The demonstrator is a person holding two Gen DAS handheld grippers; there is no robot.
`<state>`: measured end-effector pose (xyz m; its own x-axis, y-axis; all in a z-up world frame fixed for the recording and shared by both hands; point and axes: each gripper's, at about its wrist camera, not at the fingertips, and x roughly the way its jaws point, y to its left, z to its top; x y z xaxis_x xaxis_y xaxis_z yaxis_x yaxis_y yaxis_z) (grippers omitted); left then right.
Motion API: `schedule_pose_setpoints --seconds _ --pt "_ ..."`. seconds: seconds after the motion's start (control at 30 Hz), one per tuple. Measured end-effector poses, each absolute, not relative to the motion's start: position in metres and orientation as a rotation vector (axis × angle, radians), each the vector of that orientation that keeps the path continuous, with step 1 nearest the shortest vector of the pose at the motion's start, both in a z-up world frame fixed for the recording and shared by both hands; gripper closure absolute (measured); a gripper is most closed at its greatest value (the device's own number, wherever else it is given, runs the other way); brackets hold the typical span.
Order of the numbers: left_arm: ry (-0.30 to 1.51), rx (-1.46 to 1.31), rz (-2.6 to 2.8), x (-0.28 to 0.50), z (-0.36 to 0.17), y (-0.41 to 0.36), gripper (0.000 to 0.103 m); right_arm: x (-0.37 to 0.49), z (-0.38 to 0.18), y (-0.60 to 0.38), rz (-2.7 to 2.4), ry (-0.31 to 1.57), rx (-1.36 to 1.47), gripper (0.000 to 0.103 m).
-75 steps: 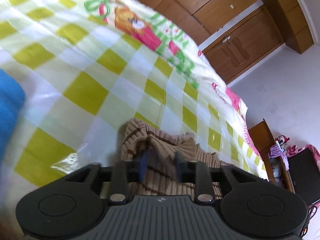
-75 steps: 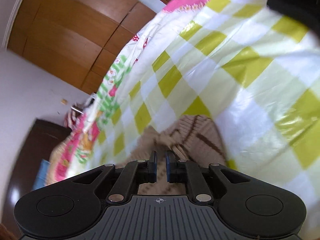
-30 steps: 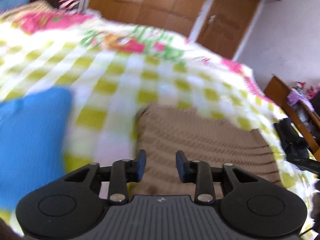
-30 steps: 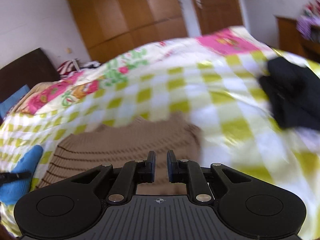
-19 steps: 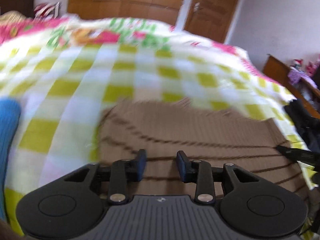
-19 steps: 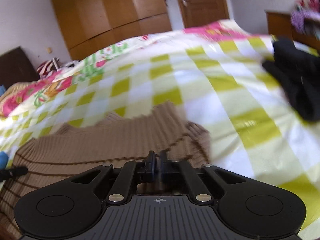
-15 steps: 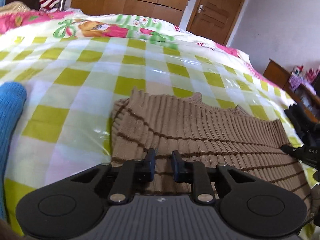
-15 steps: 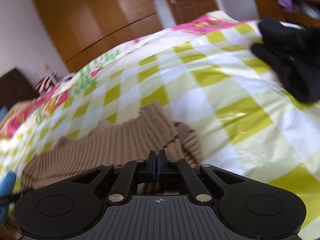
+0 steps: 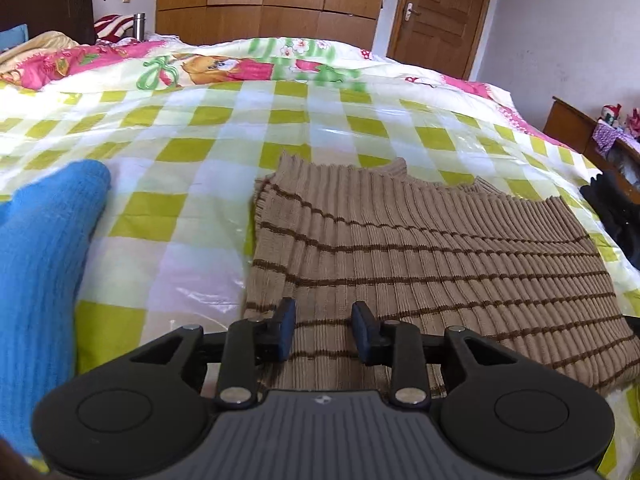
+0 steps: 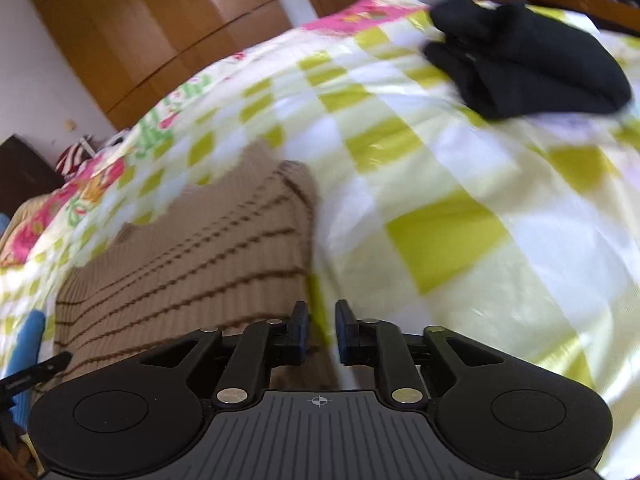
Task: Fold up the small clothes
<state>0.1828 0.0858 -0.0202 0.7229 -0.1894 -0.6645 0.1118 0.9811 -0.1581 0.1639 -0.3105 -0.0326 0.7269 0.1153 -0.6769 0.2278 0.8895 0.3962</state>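
Note:
A tan ribbed sweater with thin brown stripes lies spread flat on the checked bedcover. My left gripper is open and empty, just above the sweater's near left edge. In the right wrist view the same sweater lies left of centre. My right gripper is open a little and empty, over the sweater's near right corner where it meets the bedcover.
A folded blue garment lies to the left of the sweater. A black garment lies at the far right of the bed. Wooden wardrobes and a door stand behind the bed. A wooden cabinet stands at the right.
Both grippers were shut on the sweater's near edge half a second ago and have now opened and let it go. The sweater lies flat. The right view has swung to the right.

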Motion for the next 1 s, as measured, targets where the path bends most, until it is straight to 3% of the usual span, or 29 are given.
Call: schedule_pose_setpoints --seconds 0.23,0.37,0.57,0.8,1.0 --pt "0.734 -0.132 -0.142 0.166 -0.004 0.082 0.056 0.148 -0.018 -0.324 0.054 0.704 0.616 0.078" --pt "0.737 -0.142 -0.178 0.158 0.000 0.068 0.056 0.155 -0.035 -0.334 0.136 0.780 0.736 0.078" --pt "0.746 -0.097 -0.244 0.164 0.000 0.036 0.055 0.122 -0.026 -0.354 0.159 0.754 0.878 0.078" --pt "0.757 -0.093 -0.283 0.166 -0.006 0.018 0.055 0.101 -0.044 -0.322 0.168 0.880 1.057 0.070" --pt "0.743 -0.104 -0.320 0.162 -0.004 0.014 0.054 0.121 -0.058 -0.307 0.026 0.785 1.125 0.070"
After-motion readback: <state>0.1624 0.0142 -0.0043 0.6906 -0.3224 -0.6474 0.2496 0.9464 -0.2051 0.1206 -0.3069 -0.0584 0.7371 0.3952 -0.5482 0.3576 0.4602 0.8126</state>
